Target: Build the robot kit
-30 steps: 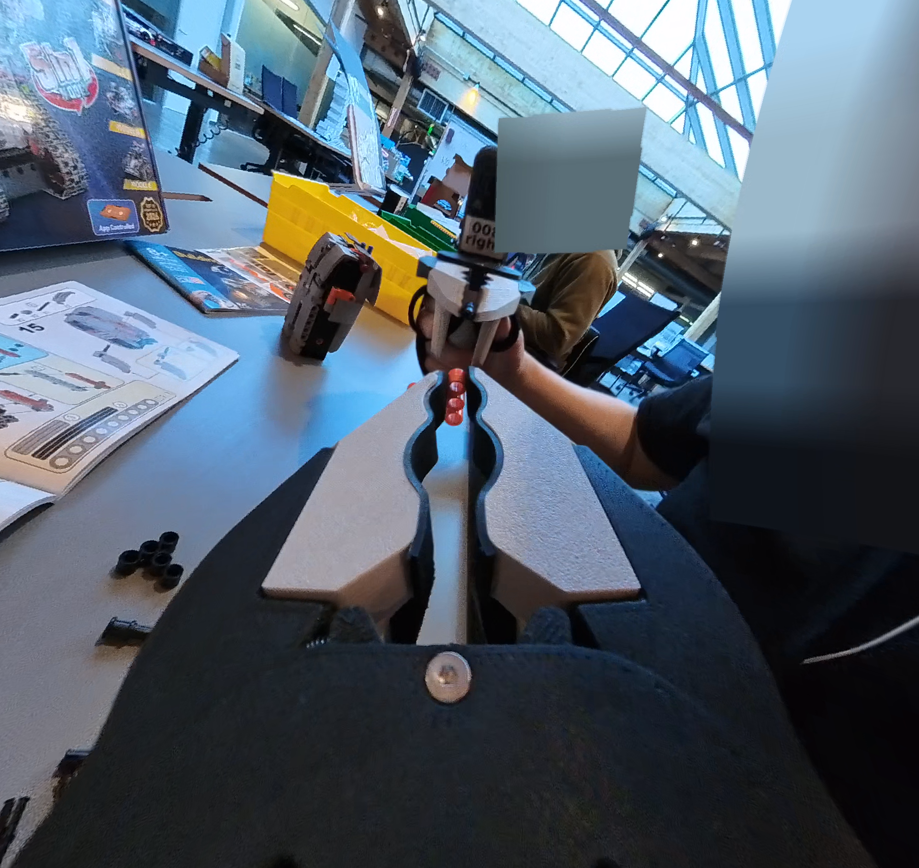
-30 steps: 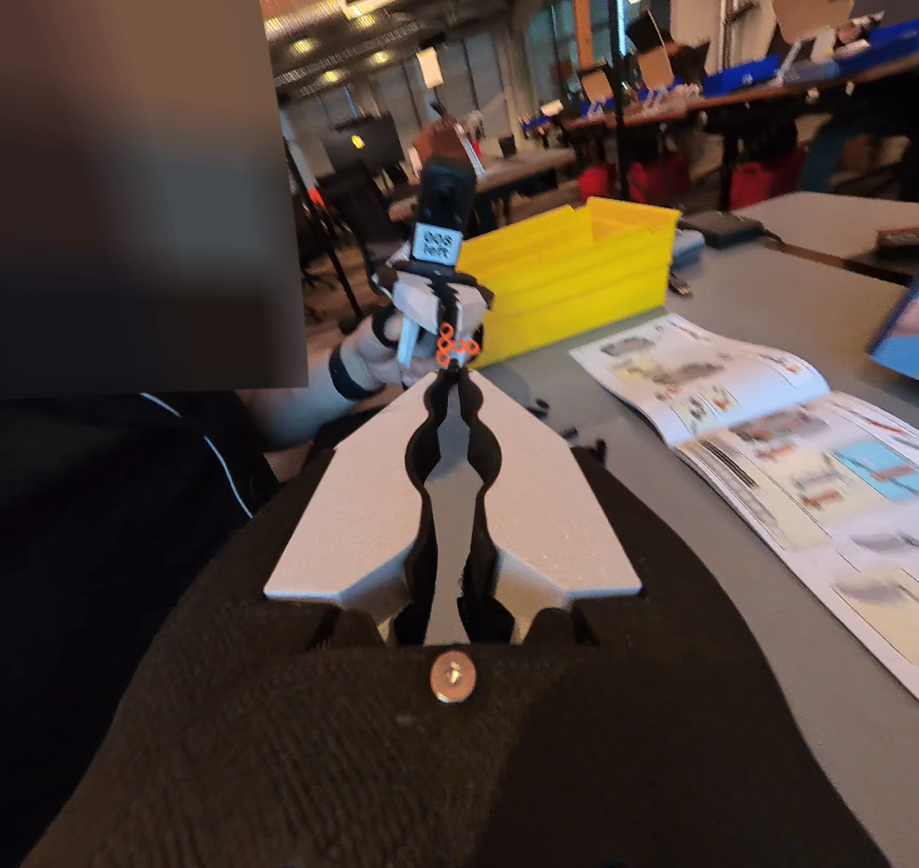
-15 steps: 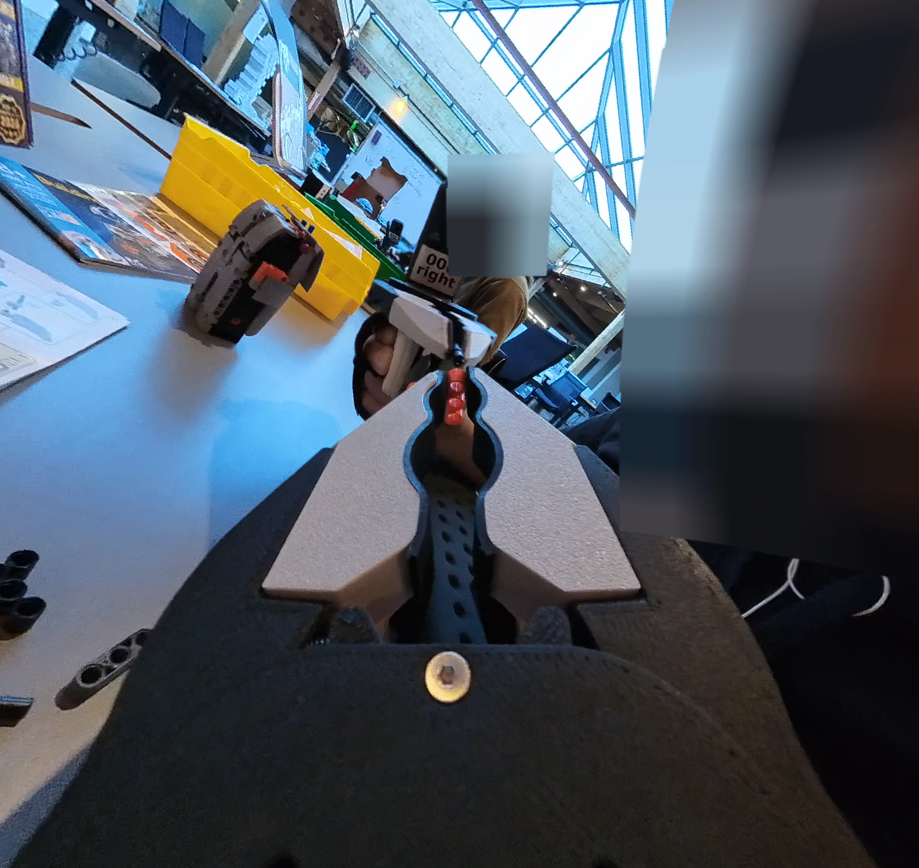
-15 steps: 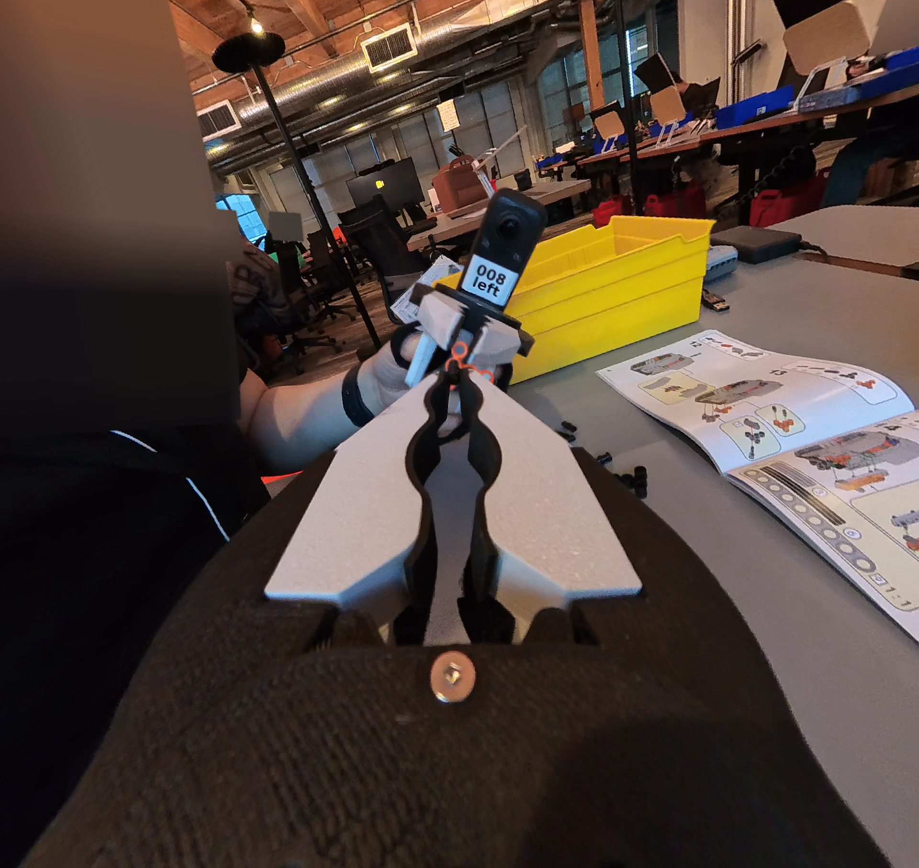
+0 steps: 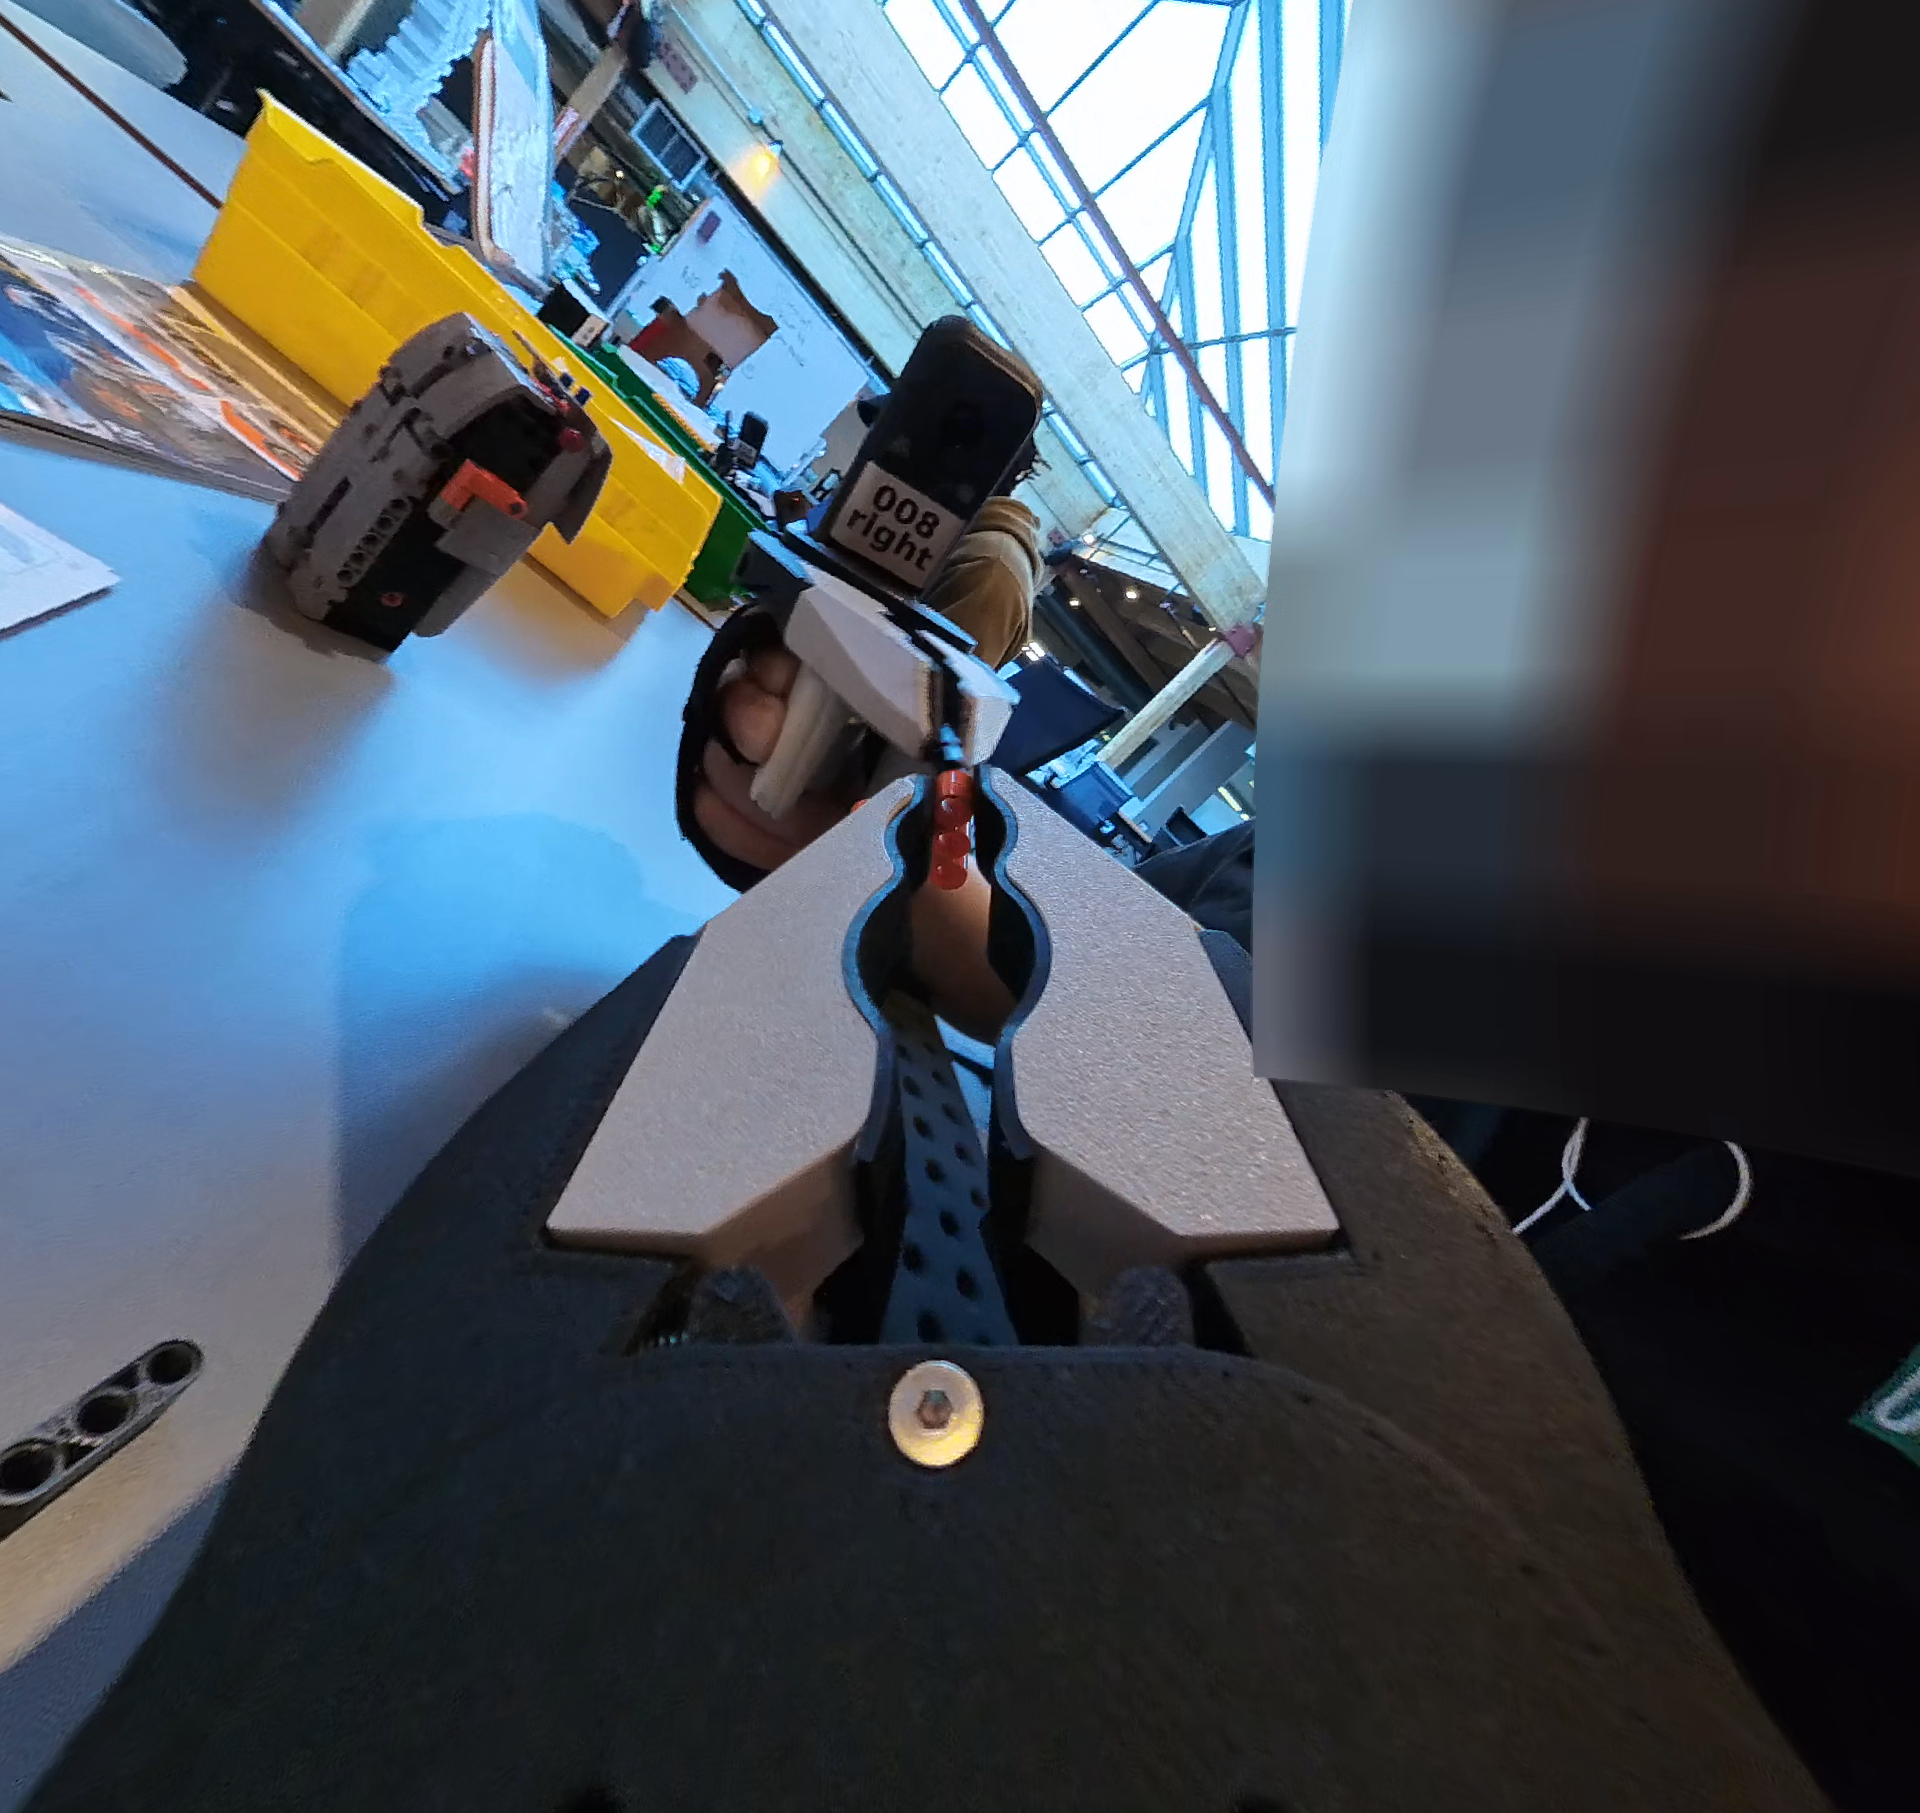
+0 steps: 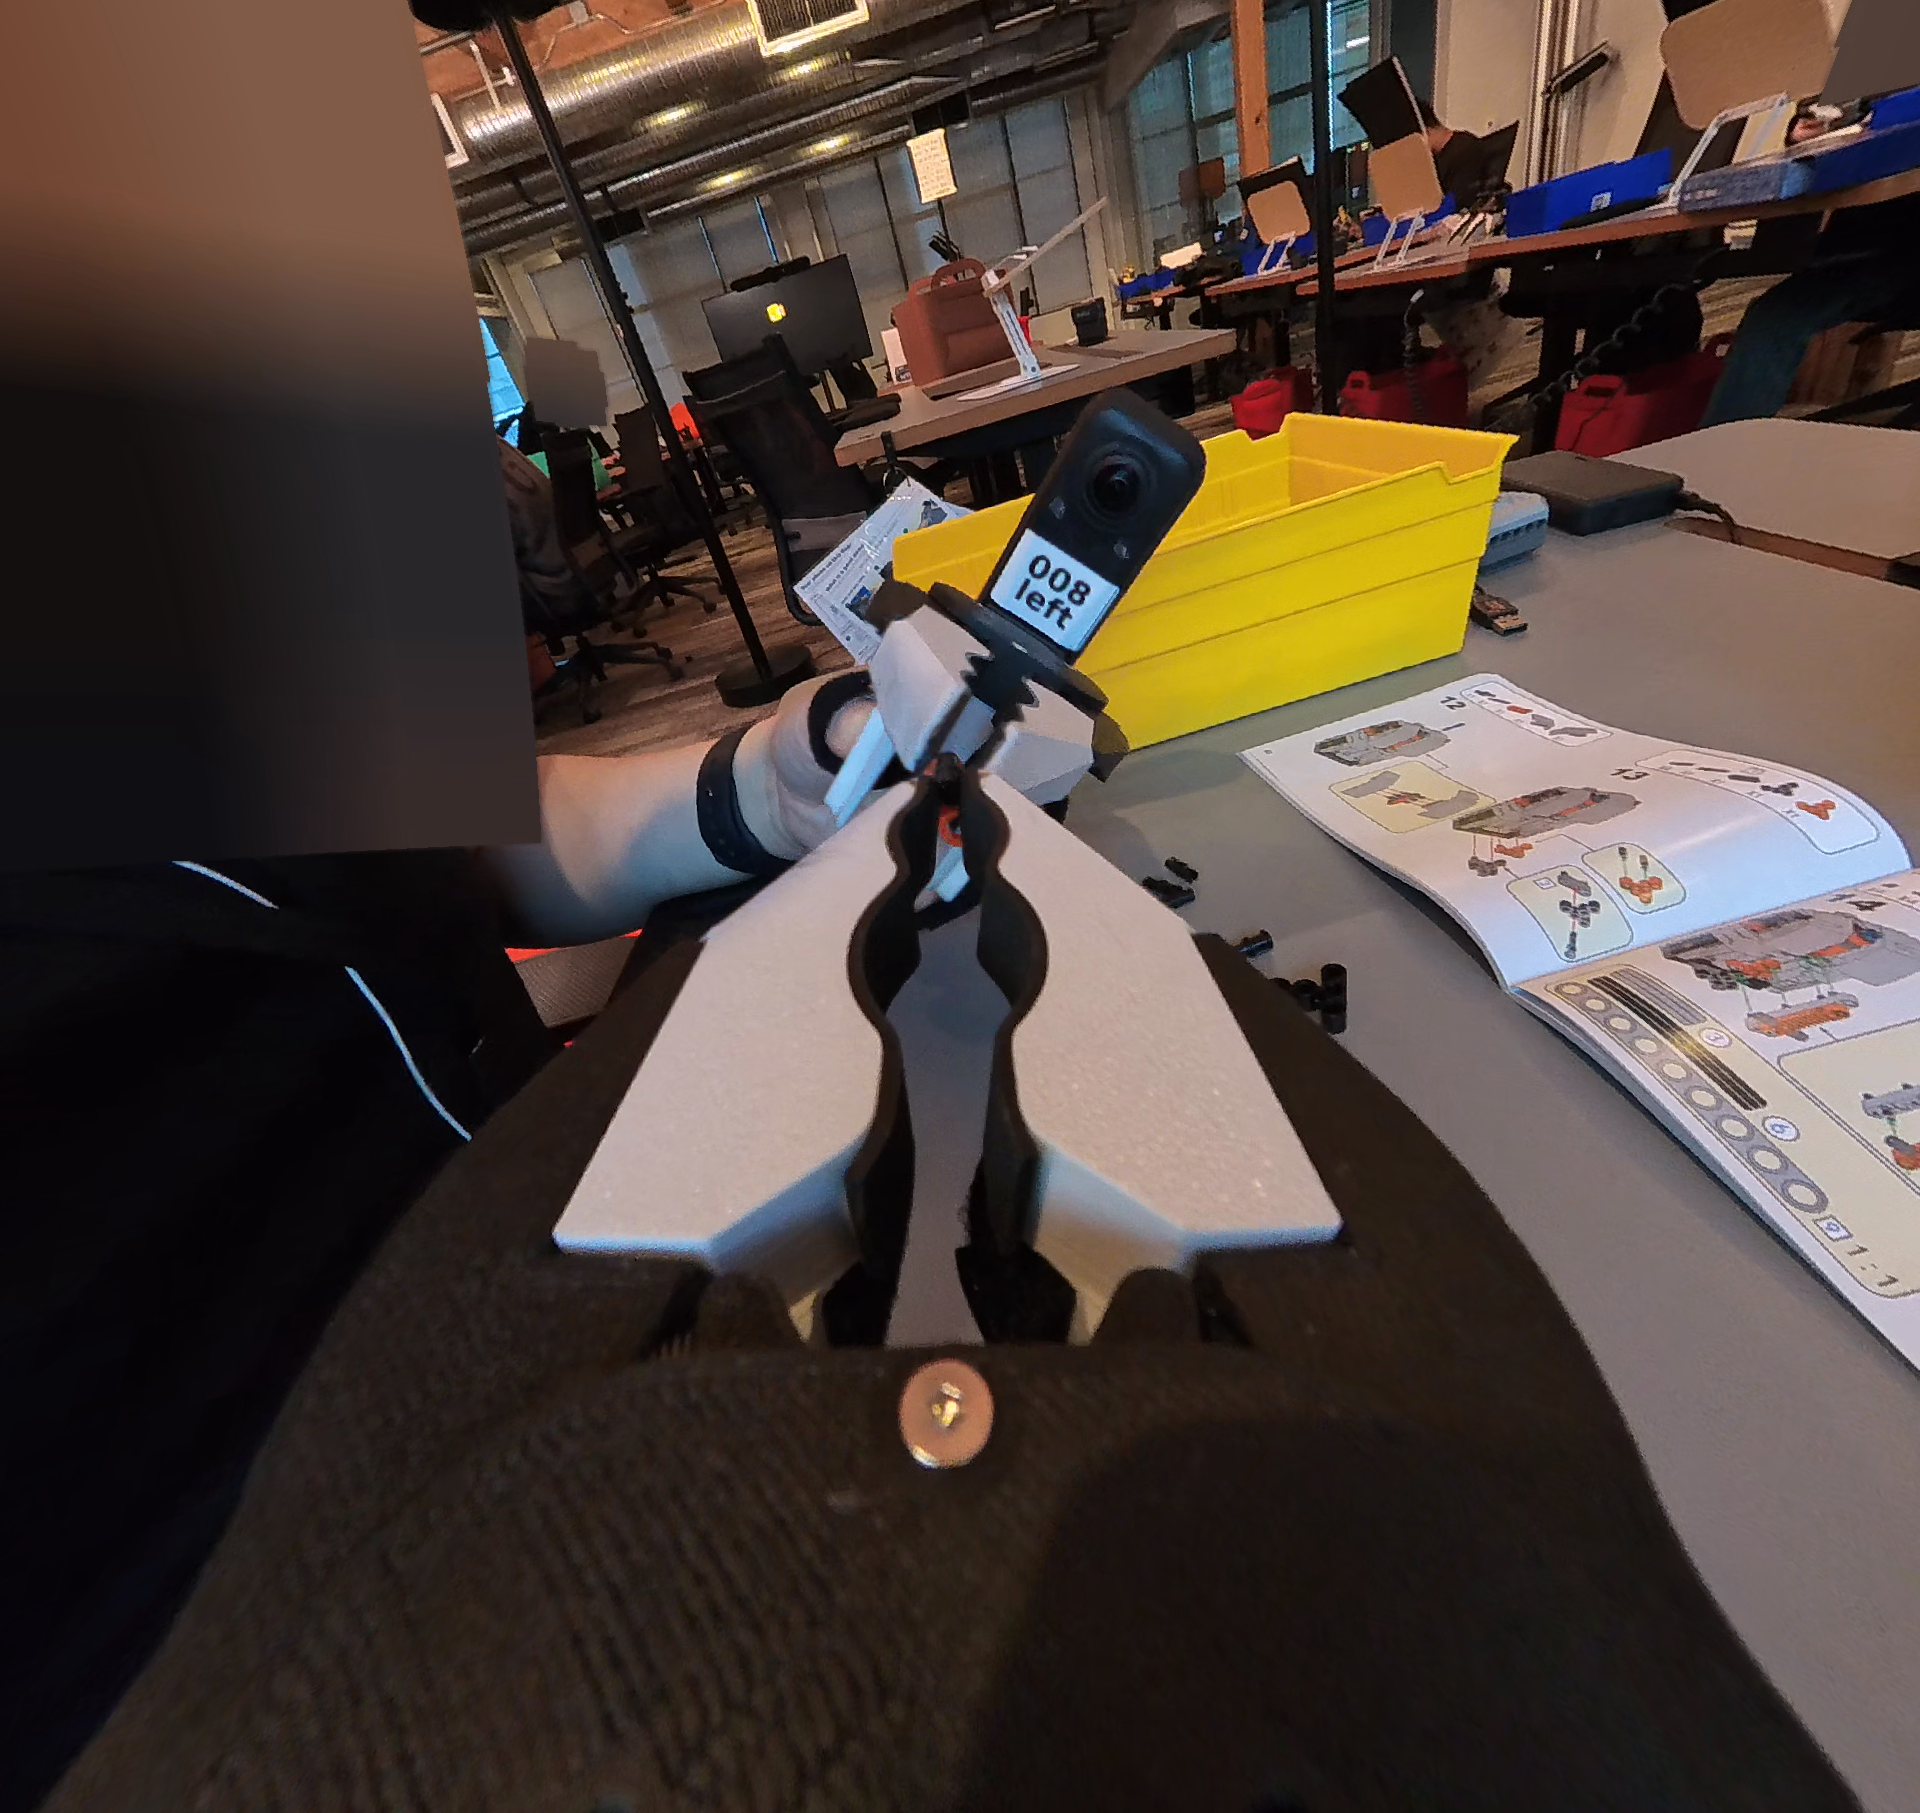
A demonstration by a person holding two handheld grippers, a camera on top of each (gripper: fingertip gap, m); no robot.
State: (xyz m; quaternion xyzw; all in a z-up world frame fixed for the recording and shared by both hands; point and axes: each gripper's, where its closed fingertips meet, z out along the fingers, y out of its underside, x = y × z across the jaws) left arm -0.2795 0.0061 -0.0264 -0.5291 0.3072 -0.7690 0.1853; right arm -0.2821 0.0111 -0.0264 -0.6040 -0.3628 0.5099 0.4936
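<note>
In the left wrist view, my left gripper (image 5: 948,789) is shut on a small orange-red toy piece (image 5: 950,828), held above the grey table (image 5: 312,880). The right gripper (image 5: 940,724) faces it tip to tip and pinches a small black pin (image 5: 943,747) against the orange piece. In the right wrist view, my right gripper (image 6: 943,793) is shut on that black pin (image 6: 945,772). The orange piece (image 6: 948,830) shows just behind it, in the left gripper (image 6: 961,740).
A grey and black brick-built model (image 5: 436,496) stands by a yellow bin (image 5: 312,246). A black holed beam (image 5: 94,1410) lies near the table edge. An open instruction booklet (image 6: 1662,880), small black pieces (image 6: 1309,984) and the yellow bin (image 6: 1299,558) lie to my right. The tips of both grippers are at nearly the same place.
Both grippers have tilted and drawn closer together, so their tips now meet. Each has stayed shut on its piece.
</note>
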